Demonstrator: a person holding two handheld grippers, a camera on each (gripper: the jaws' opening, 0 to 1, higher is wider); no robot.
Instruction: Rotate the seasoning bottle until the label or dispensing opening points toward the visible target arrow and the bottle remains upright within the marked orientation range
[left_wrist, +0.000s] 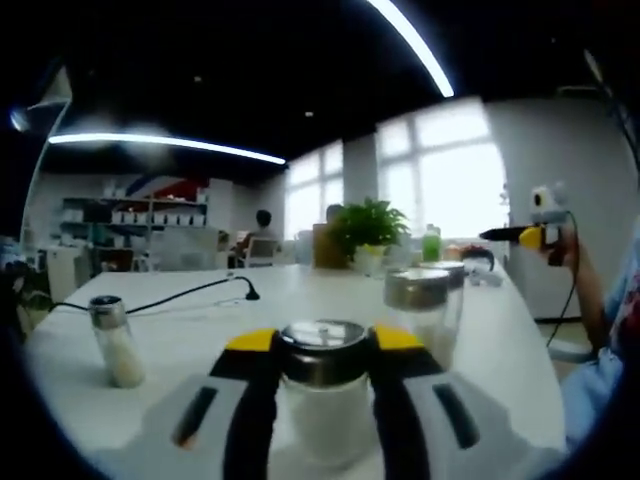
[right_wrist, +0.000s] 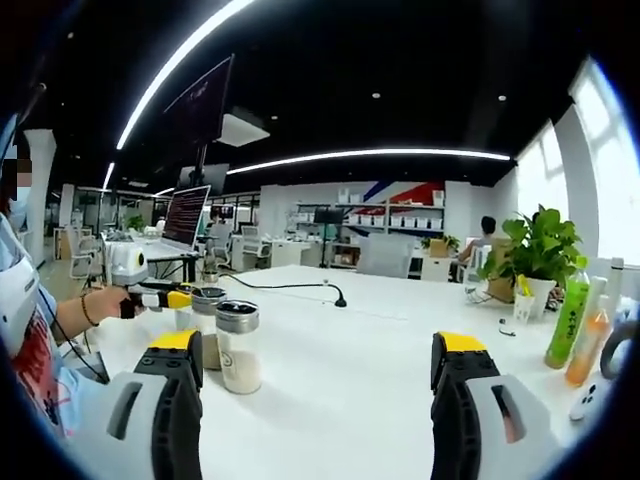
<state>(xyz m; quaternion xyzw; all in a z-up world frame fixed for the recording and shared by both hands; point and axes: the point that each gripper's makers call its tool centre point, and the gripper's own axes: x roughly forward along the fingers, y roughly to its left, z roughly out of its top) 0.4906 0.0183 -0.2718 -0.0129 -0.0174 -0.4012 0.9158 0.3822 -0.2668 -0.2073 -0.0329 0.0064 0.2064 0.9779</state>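
1. my left hand-held gripper (left_wrist: 324, 345) is clamped on the seasoning bottle (left_wrist: 323, 385), upright on the desk (left_wrist: 190, 335).
2. twisting could tip it into the second jar (left_wrist: 425, 305) just behind.
3. my right hand-held gripper (right_wrist: 316, 375) hangs open; no arrow seen.

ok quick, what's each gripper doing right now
left gripper: closed on the seasoning bottle, fingers against both sides below its metal lid.
right gripper: open, nothing between its fingers, over the white table.
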